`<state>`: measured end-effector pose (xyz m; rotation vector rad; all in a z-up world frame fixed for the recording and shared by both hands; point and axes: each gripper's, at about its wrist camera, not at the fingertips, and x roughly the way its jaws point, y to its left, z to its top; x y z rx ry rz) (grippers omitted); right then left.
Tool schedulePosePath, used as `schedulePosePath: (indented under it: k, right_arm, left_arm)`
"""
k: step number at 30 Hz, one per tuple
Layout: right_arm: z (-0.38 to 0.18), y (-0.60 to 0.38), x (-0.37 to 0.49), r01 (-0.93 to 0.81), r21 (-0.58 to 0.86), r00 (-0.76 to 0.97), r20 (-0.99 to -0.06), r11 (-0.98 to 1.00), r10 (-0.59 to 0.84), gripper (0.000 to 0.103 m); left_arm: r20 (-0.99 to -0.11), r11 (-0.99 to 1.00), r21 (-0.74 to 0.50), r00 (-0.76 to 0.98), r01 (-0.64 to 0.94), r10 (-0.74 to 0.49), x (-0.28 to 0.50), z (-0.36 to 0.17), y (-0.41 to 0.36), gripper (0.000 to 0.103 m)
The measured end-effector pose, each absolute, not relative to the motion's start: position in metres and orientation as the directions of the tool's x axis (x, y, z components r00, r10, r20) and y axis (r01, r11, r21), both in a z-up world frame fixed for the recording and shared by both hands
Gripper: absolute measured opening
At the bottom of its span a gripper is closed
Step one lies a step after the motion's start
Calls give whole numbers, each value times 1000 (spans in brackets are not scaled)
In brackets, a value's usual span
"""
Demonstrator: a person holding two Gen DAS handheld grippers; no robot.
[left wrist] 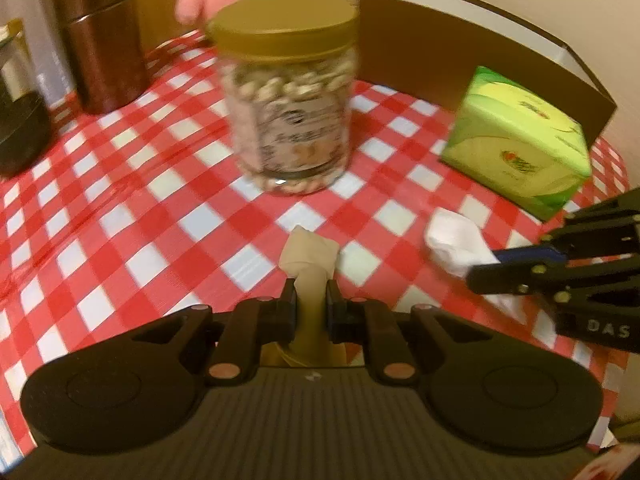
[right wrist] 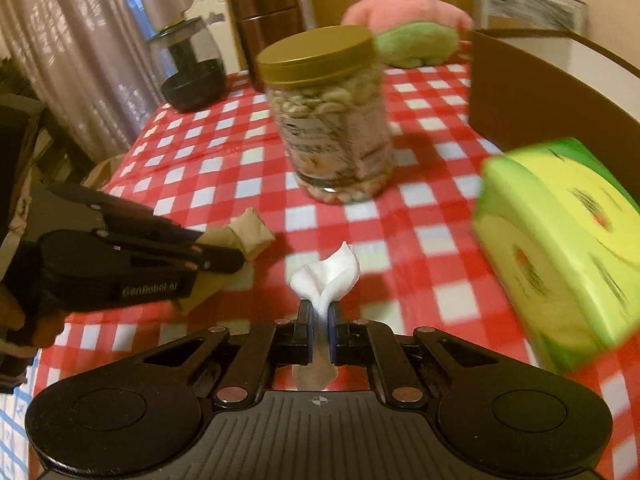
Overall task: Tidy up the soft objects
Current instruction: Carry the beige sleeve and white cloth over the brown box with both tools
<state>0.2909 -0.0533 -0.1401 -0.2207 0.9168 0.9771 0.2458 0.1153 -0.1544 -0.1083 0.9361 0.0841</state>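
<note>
With both hand-held grippers clamped, L [left wrist: 311,294] on beige cloth [left wrist: 309,258], R [right wrist: 320,312] on white cloth [right wrist: 326,276], just above checked surface [left wrist: 160,216]; brown box [left wrist: 480,60] ahead-right, nearer R.

Glossy checked tablecloth [left wrist: 132,208], clear plastic jar [left wrist: 288,120], soft white cloth [right wrist: 326,278].
</note>
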Motion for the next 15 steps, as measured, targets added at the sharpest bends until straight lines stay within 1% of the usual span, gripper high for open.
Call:
schedulePosePath:
  k: [6, 15]
  right_arm:
    - [-133, -101, 286, -717, 235, 283, -763, 657, 582, 7]
    - [-117, -169, 285, -591, 205, 379, -783, 780, 493, 7]
  left_arm:
    - [-791, 999, -30, 611, -37, -1, 256, -143, 92, 13]
    - [-759, 998, 19, 651, 55, -22, 283, -122, 62, 13]
